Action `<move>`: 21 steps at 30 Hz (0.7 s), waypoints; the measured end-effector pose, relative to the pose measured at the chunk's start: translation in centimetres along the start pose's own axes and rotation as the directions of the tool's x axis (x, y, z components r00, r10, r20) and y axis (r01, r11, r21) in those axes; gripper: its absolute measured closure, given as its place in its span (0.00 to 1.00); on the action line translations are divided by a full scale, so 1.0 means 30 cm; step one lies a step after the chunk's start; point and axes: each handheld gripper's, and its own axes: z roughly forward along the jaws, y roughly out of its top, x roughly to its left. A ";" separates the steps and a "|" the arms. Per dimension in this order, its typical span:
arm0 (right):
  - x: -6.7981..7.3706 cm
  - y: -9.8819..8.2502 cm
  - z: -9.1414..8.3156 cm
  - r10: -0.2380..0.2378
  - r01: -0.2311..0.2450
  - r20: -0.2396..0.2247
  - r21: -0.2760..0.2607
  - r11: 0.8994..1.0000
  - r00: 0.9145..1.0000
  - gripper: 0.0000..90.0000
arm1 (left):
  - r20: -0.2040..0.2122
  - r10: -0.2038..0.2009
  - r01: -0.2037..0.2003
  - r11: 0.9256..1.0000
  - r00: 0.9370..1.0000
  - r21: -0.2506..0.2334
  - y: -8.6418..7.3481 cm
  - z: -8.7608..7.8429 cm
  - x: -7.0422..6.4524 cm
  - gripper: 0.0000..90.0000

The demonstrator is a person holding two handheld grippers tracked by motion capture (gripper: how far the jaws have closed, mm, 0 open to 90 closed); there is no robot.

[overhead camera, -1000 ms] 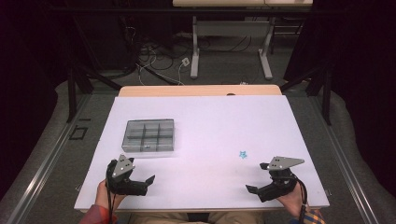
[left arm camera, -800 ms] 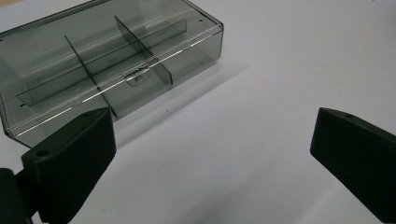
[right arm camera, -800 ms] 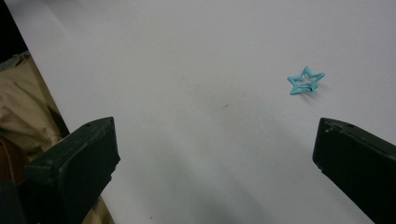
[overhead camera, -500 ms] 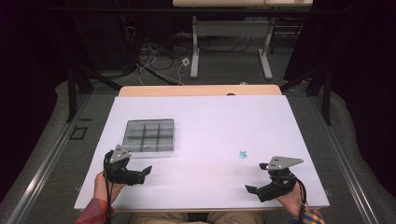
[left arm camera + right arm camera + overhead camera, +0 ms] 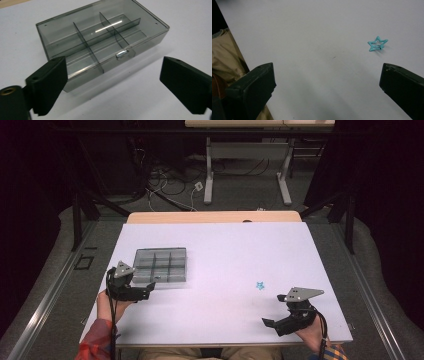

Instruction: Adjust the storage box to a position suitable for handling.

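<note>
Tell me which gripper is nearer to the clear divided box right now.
Left. The left gripper is at the near edge of the clear divided box, jaws open toward it. The right gripper sits far across the table, near the blue star.

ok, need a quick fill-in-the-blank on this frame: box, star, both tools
1. The clear grey box has a closed lid and is divided into ____ compartments.
2. The small star on the white table is ____ in colour.
3. The tool nearest the box is the ____ tool.
4. The right tool has its jaws ____, with nothing between them.

Missing words: six; blue; left; open
</note>
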 end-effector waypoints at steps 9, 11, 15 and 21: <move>-0.002 0.007 0.011 -0.001 0.001 -0.007 0.002 1.000 1.000 0.00 | -0.060 -0.049 0.049 0.999 0.997 0.005 0.010 0.018 0.078 0.33; -0.003 0.009 0.009 -0.001 0.001 -0.007 0.013 1.000 1.000 0.00 | -0.075 -0.066 0.066 0.998 0.995 0.000 0.012 0.022 0.090 0.39; -0.004 0.008 0.009 0.003 -0.003 -0.008 0.013 1.000 1.000 0.00 | -0.094 -0.092 0.093 0.996 0.991 0.004 0.017 0.031 0.116 0.49; -0.006 0.006 0.012 -0.005 0.005 -0.006 -0.002 1.000 1.000 0.00 | -0.120 -0.112 0.116 0.993 0.986 0.019 0.027 0.058 0.159 0.64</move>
